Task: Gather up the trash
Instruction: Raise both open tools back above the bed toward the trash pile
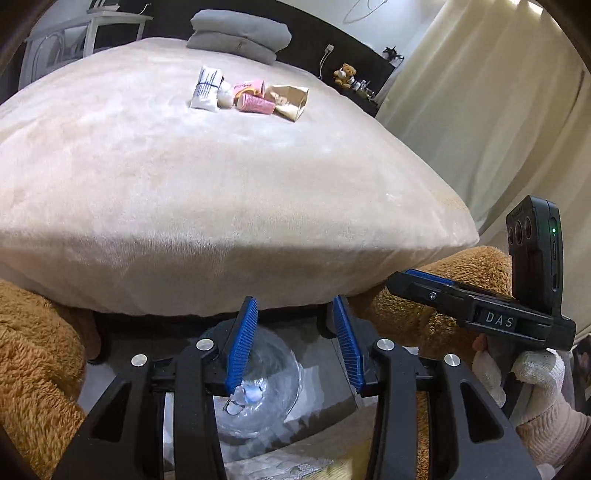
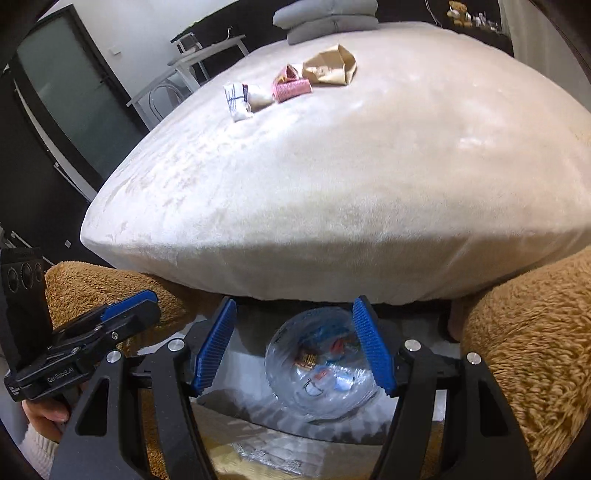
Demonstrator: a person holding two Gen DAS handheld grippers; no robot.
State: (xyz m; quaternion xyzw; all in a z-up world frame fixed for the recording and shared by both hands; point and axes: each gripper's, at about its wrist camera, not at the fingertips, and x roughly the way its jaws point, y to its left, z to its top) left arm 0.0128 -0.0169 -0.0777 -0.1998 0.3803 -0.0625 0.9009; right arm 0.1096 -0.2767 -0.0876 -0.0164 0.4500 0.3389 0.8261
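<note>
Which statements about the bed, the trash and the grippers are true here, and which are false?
1. The brown paper bag lies on the bed. True.
2. The right gripper holds a pink wrapper. False: its jaws are open and empty; the pink wrapper lies on the bed.
3. Grey pillows are stacked at the bed's far end. True.
4. The white packet lies alone at the bed's near edge. False: it lies far up the bed, beside the crumpled tissue.
5. The left gripper holds nothing. True.
</note>
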